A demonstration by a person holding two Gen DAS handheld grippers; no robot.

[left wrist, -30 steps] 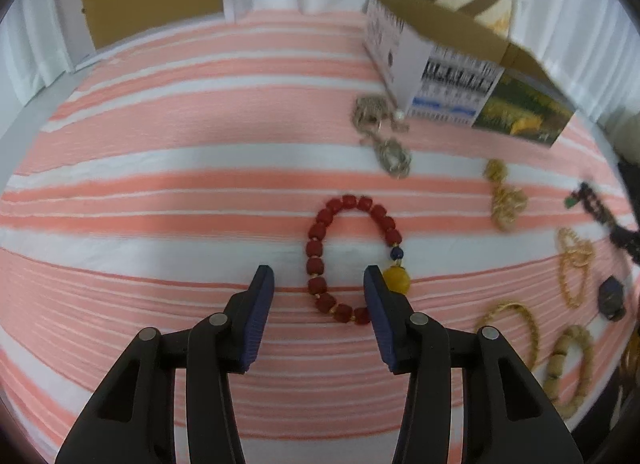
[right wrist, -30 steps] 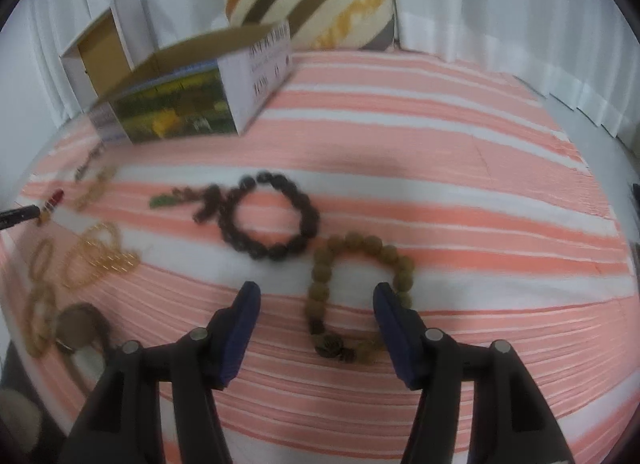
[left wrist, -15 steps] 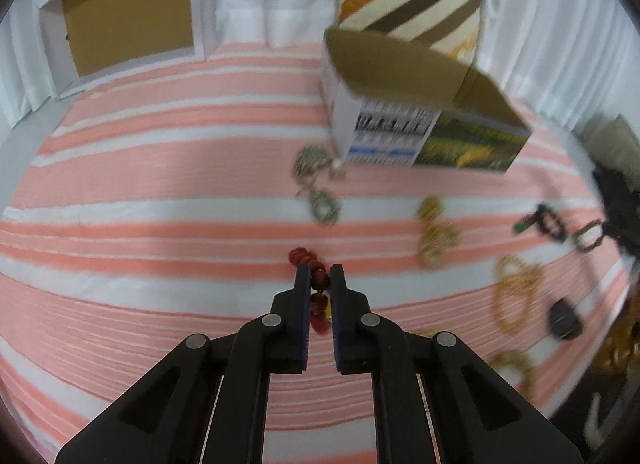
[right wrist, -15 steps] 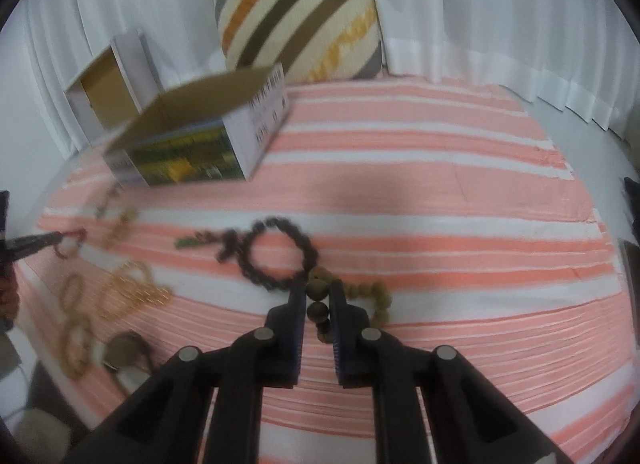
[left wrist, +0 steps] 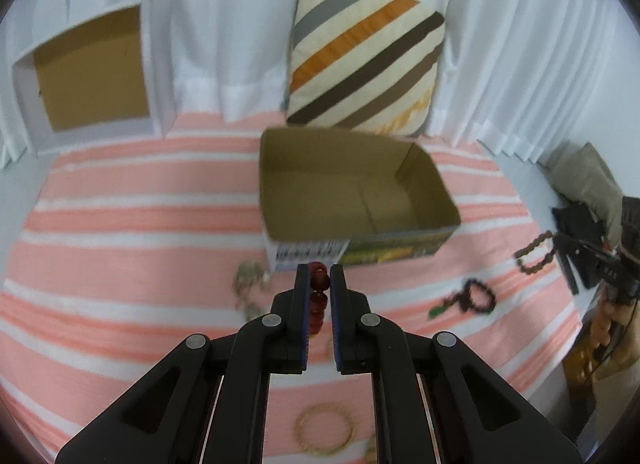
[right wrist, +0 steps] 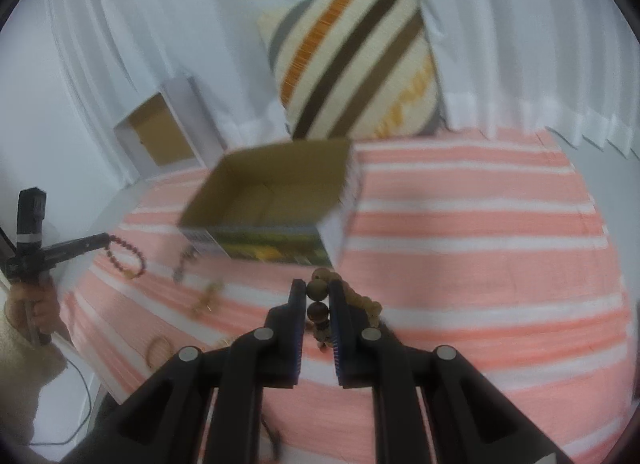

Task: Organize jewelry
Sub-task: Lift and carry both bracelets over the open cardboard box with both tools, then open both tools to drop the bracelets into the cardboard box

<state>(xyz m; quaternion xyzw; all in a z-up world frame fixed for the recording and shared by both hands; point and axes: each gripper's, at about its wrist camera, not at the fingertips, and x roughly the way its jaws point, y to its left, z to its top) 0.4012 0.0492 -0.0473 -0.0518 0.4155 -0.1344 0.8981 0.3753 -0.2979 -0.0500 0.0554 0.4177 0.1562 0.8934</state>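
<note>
Coral-and-white striped cloth covers the bed, and most of the jewelry lies loose on it. Farthest left I see a pale tangled chain beside the open cardboard box, whose inside looks empty, so nothing is sorted yet as far as I can judge. My left hand-held gripper is clamped on the red bead bracelet, which hangs off the cloth in front of the box. A gold bangle lies below it on the stripes, and a dark bead bracelet with a green charm lies to the right. Farther right, my right hand-held gripper is pinched tight on the brown wooden bead bracelet, lifted clear too. Both pieces seem bound for the box; everything else waits.
</note>
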